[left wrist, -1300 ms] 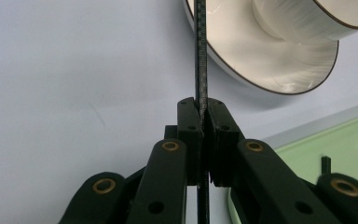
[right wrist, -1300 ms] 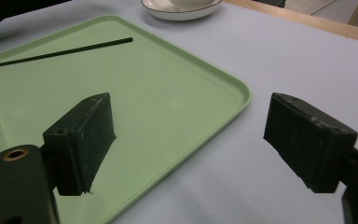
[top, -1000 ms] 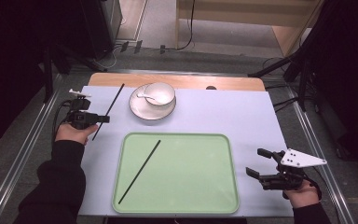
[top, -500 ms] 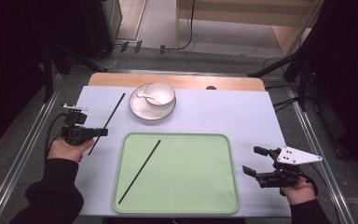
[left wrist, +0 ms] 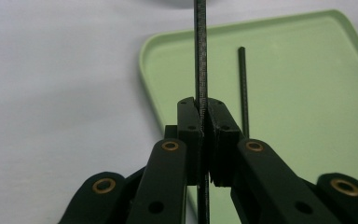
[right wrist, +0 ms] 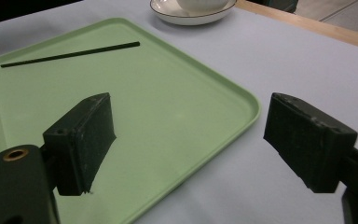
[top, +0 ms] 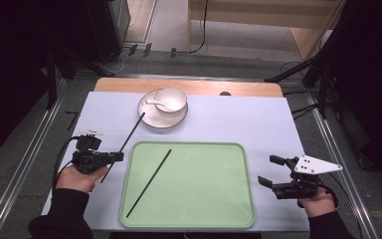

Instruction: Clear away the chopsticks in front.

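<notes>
My left gripper (top: pixel 118 156) is shut on a black chopstick (top: pixel 129 137), which slants from its jaws up toward the plate. In the left gripper view the same chopstick (left wrist: pixel 200 56) runs straight up between the closed jaws of the left gripper (left wrist: pixel 204 109). A second black chopstick (top: pixel 149 182) lies diagonally on the green tray (top: pixel 214 209), and it shows as the chopstick (right wrist: pixel 70 54) near the far edge of the tray (right wrist: pixel 182 107) in the right gripper view. My right gripper (top: pixel 270 169) hovers open just right of the tray, nothing between the jaws of the right gripper (right wrist: pixel 186 140).
A white plate (top: pixel 155 119) holding a white bowl (top: pixel 171 99) with a spoon (top: pixel 155 102) stands at the back of the pale blue mat (top: pixel 238 124). Behind it runs the table's wooden edge (top: pixel 199 87). Metal rails (top: pixel 25 164) flank the table on both sides.
My left gripper has moved toward the near side of the table with the chopstick in it, closer to the tray's left edge. The right gripper has stayed where it was.
</notes>
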The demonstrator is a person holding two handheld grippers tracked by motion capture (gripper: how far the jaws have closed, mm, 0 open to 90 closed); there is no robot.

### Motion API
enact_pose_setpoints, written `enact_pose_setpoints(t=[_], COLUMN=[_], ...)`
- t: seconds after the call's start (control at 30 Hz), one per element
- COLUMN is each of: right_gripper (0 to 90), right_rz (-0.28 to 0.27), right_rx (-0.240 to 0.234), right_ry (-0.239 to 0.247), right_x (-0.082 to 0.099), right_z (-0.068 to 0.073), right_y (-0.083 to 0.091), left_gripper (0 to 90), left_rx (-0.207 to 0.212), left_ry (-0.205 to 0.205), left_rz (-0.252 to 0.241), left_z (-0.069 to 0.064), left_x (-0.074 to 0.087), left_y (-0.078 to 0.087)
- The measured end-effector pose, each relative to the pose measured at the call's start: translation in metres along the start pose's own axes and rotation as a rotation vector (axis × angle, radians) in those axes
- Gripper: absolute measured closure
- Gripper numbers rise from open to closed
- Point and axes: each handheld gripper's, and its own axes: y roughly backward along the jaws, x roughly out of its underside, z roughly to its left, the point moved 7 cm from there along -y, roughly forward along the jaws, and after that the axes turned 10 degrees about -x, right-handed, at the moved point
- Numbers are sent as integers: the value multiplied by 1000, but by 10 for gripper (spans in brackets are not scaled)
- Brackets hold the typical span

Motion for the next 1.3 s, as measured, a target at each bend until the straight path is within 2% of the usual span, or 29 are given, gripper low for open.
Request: enact_pose_setpoints(t=[0.03, 0.13, 0.2, 0.27, 0.3, 0.43, 0.7, 1.1, 1.3], right_gripper=[166, 166, 166, 166, 166, 166, 166, 166, 166], right_rz=[2, 1, 0, 0, 1, -1, 1, 0, 3], right_rx=[1, 2, 1, 1, 2, 1, -4, -3, 0], right_ry=[1, 0, 0, 1, 2, 1, 3, 3, 2], right_x=[0, 0, 0, 0, 0, 0, 0, 0, 0], right_z=[0, 0, 0, 0, 0, 0, 1, 0, 0], right_y=[0, 0, 1, 1, 0, 1, 0, 0, 0], left_gripper=[862, 862, 862, 862, 862, 862, 862, 861, 860], left_rx=[4, 10, 36, 48, 38, 31, 29, -4, -8], left_ry=[-8, -19, -24, -28, -51, -61, -67, -48, -47], left_rz=[4, 11, -3, 1, 22, 57, 74, 160, 157], left_z=[-6, -11, -20, -23, -28, -33, -38, -37, -37], left_x=[3, 7, 12, 14, 19, 27, 36, 51, 52], left_y=[-2, -4, -6, -9, -14, -23, -30, -49, -48])
